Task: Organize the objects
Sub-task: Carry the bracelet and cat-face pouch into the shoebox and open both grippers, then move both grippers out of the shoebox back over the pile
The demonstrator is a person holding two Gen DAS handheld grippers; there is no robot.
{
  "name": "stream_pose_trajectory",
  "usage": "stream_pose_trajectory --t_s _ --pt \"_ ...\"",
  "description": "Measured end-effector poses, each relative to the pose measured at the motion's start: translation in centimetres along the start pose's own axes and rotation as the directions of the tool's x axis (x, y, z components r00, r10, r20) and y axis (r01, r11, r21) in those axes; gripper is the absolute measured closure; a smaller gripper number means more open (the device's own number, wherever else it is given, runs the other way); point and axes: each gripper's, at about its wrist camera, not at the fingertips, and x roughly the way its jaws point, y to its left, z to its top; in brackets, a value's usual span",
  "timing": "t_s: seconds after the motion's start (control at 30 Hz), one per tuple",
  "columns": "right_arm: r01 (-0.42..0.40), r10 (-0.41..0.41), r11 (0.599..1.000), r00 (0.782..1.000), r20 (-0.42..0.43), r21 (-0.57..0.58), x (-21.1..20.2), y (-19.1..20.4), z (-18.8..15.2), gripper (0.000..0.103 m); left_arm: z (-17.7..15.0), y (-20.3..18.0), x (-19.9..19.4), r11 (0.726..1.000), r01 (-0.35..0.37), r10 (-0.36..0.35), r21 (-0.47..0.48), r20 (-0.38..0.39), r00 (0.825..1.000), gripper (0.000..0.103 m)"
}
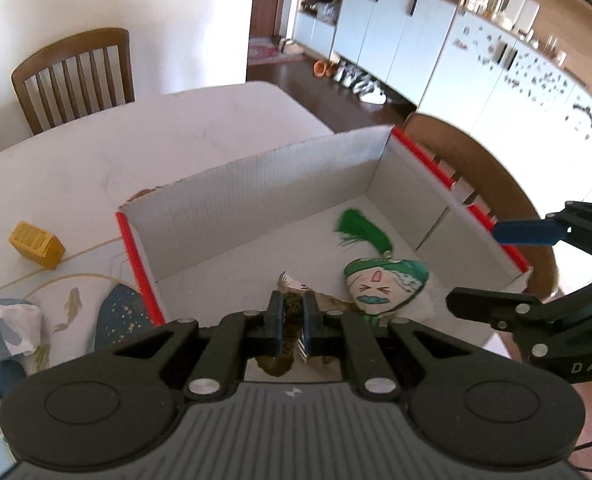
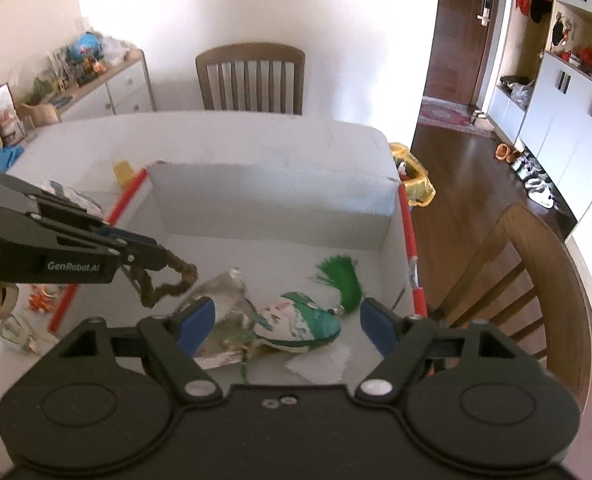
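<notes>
From the left wrist camera, the left gripper [image 1: 293, 316] is clamped tight on a brown twisted cord [image 1: 290, 308], which hangs limp below the fingers over the near end of a white cardboard box [image 1: 279, 184] with red edges; the cord looks light, soft and floppy, so it is likely to swing and drape when let go, and the present pinch across its thickness seems a fair place to hold it; inside the box lies a green-and-white cloth pouch [image 1: 384, 286] painted with a scrunched face, a green tassel [image 1: 362, 232] at its top, which I judge soft and squashable and easiest taken across its stuffed body rather than by the tassel; a small yellow carton [image 1: 35, 245] stands on the table [image 1: 143, 136] well to the left of the box, its print too small to read; the right gripper [image 1: 512, 268] shows at the right edge with the letters "DAS" on its body; from the right wrist camera, the right gripper [image 2: 287, 326] hovers over the pouch [image 2: 296, 324] with its blue pads spread wide and nothing between them; a crinkled clear wrapper [image 2: 223, 300] lies just beside the pouch, thin and likely slippery; the left gripper [image 2: 163, 258] carries the cord [image 2: 167, 282] as a loose loop above the box floor, and its side reads "GenRobot.AI".
</notes>
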Motion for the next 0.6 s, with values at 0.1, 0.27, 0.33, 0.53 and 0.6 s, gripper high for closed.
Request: stream_pose_trajectory --t_s 0.1,0.27,0.33,0.53,0.6 --pt "-0.01 0.009 1.0 1.0 0.019 0.015 -0.9 1.0 0.1 0.023 -0.4 0.2 -1.6 1.0 0.015 -0.015 0.0 0.028 0.999 0.095" --pt "0.0 -0.001 1.0 0.999 0.044 0.016 -2.0 2.7 0.2 0.02 -1.0 0.4 -3.5 0.999 0.03 -0.032 0.025 0.057 0.998 0.091" --pt "0.008 -0.009 1.0 0.999 0.052 0.014 -2.4 3.3 0.3 0.02 -1.1 0.6 -3.6 0.998 0.039 -0.041 0.039 0.047 0.998 0.087" --pt "0.016 -0.019 0.999 0.998 0.064 0.043 -3.2 4.4 0.3 0.019 -2.0 1.4 -4.3 0.996 0.08 -0.082 0.047 0.044 0.996 0.085" --pt "0.018 -0.022 0.999 0.997 0.071 0.05 -3.7 4.8 0.2 0.019 -2.4 1.8 -5.0 0.995 0.09 -0.093 0.05 0.054 0.994 0.081"
